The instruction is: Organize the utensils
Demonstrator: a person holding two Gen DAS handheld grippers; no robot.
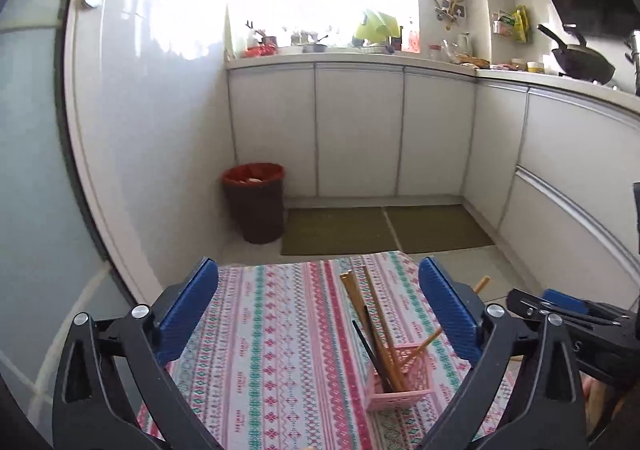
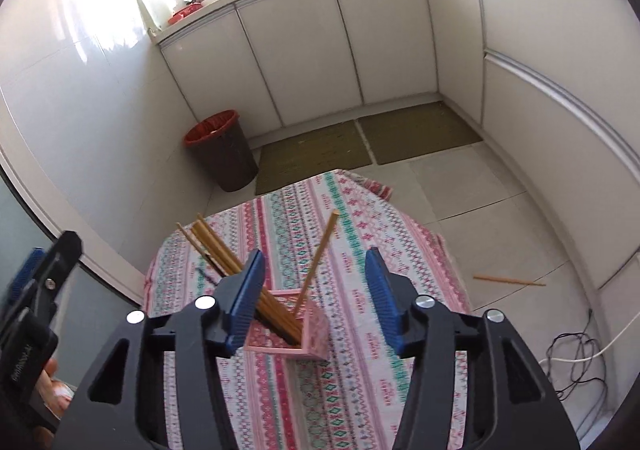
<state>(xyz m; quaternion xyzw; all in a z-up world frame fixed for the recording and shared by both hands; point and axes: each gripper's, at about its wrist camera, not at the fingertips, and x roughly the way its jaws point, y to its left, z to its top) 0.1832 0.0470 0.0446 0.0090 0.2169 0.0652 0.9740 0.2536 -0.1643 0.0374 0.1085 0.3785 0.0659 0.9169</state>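
Both my left gripper and right gripper are released; nudging the light pink basket could topple its chopsticks.

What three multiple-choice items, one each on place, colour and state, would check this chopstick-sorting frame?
1. Where does the stray chopstick lie?
A. on the floor tiles
B. on the counter
C. in the bin

2. What colour is the basket holding the chopsticks?
A. green
B. pink
C. black

3. How do the right gripper fingers stand?
A. shut on a chopstick
B. shut on the basket rim
C. apart, gripping nothing

Key: 1 A, it rests on the grey tiles right of the table. 2 B, its lattice walls are pink. 3 C, the blue pads stand either side of the basket with clear gaps.
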